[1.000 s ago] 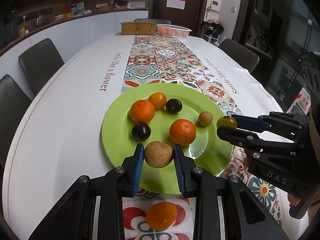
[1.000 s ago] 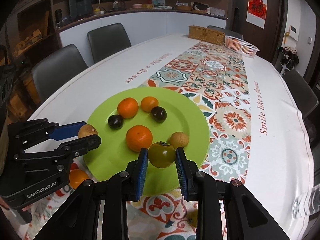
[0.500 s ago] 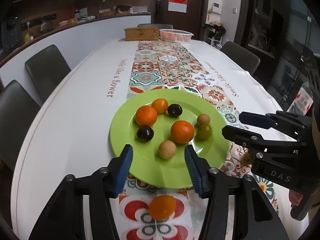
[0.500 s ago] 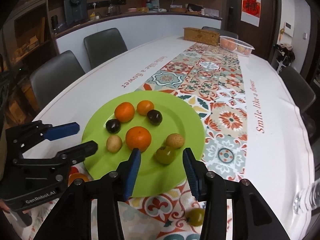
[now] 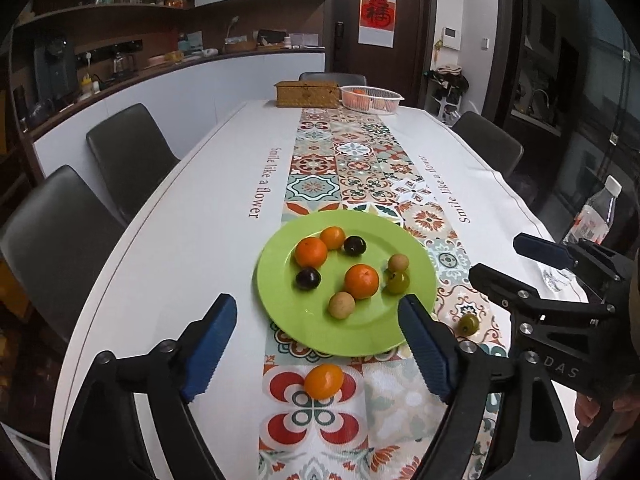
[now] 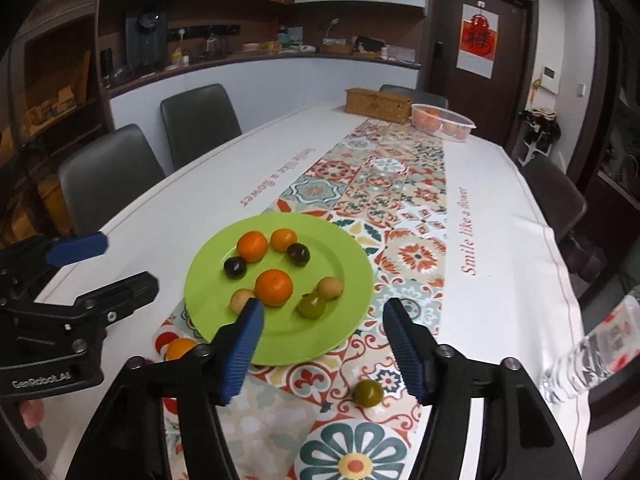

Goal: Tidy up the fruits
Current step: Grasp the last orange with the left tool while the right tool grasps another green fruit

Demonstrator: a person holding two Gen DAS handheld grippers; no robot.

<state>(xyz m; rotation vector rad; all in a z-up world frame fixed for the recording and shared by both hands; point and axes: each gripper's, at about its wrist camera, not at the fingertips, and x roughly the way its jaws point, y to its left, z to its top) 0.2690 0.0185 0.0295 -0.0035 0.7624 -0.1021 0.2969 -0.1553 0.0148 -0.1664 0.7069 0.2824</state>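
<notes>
A green plate [image 5: 280, 304] [image 6: 340, 280] on the tiled runner holds several fruits: oranges, two dark plums, two tan fruits and a green one. The tan fruit [image 5: 341, 305] [image 6: 241, 300] and the green fruit [image 5: 397, 281] [image 6: 312, 305] lie near the plate's front. Off the plate, an orange [image 5: 324, 380] [image 6: 180, 349] and a small green fruit [image 5: 468, 324] [image 6: 368, 393] rest on the runner. My left gripper [image 5: 320, 348] hangs above the plate's near rim, jaws opening, nothing between them. My right gripper [image 6: 324, 344] is likewise raised, jaws opening and empty.
A wicker box [image 5: 306, 94] and a white basket of fruit [image 5: 372, 99] stand at the table's far end. A clear water bottle [image 5: 592, 216] [image 6: 592, 356] stands near the right edge. Dark chairs [image 5: 128, 156] line both sides of the table.
Both grippers let go of their fruits, the tan one and the green one, which now lie on the plate. Both grippers opened wider, rose and drew back from the plate.
</notes>
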